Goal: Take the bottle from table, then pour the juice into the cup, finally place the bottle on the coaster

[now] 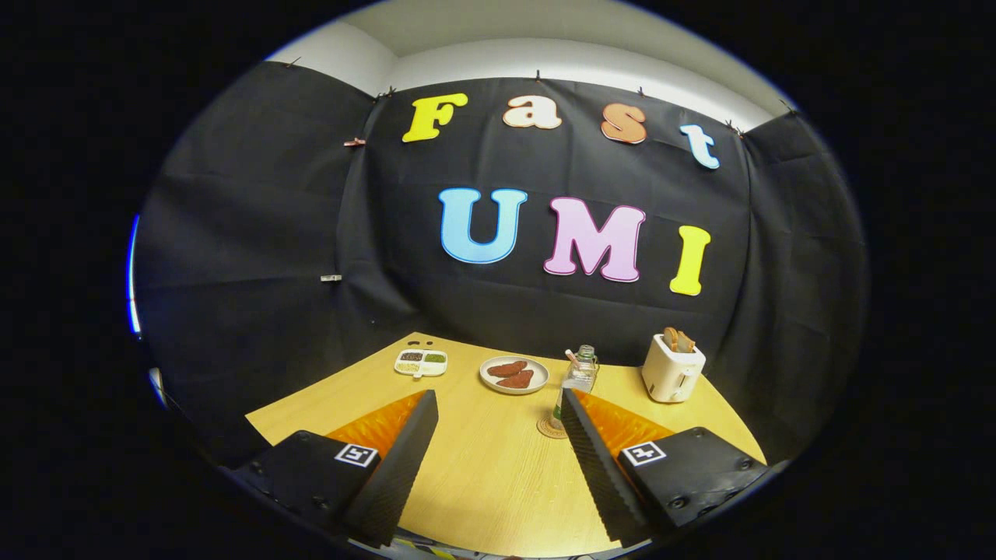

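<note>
A clear bottle [577,381] with a dark cap stands upright on a round cork coaster [547,428] on the wooden table [498,474]. Something clear with a pink straw [572,358] overlaps the bottle from behind; I cannot tell if it is the cup. My gripper [498,398] is open and holds nothing. The bottle and coaster are just past the right fingertip [570,400], partly hidden by it. The left fingertip [426,400] is well away from them.
Beyond the fingers, a white plate [513,375] holds reddish-brown food. A white divided dish [421,362] lies further left, near the table's far edge. A white toaster [673,372] with toast stands to the right of the bottle. Black cloth walls close off the table's back.
</note>
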Available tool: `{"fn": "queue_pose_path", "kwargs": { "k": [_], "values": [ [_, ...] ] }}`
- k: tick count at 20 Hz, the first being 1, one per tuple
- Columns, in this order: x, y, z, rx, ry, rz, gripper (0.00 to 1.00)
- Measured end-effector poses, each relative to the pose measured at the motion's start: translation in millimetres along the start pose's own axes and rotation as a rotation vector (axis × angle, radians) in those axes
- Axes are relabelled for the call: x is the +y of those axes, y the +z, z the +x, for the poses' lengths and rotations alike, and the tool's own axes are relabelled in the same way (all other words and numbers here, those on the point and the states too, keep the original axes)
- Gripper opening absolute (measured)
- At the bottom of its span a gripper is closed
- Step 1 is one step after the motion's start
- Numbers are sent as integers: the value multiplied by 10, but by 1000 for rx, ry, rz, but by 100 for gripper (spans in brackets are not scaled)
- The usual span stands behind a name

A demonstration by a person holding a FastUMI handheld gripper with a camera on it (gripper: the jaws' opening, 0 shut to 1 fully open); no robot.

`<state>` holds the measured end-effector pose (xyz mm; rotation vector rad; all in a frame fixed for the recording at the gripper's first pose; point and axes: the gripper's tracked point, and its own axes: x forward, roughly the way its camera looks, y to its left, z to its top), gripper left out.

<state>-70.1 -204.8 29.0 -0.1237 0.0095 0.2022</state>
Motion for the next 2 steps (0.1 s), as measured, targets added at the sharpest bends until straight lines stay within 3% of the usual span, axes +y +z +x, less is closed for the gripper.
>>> {"fn": "queue_pose_path", "kwargs": {
  "k": [2],
  "values": [
    [-31, -48, 46, 1, 8, -12, 97]
  ]
}}
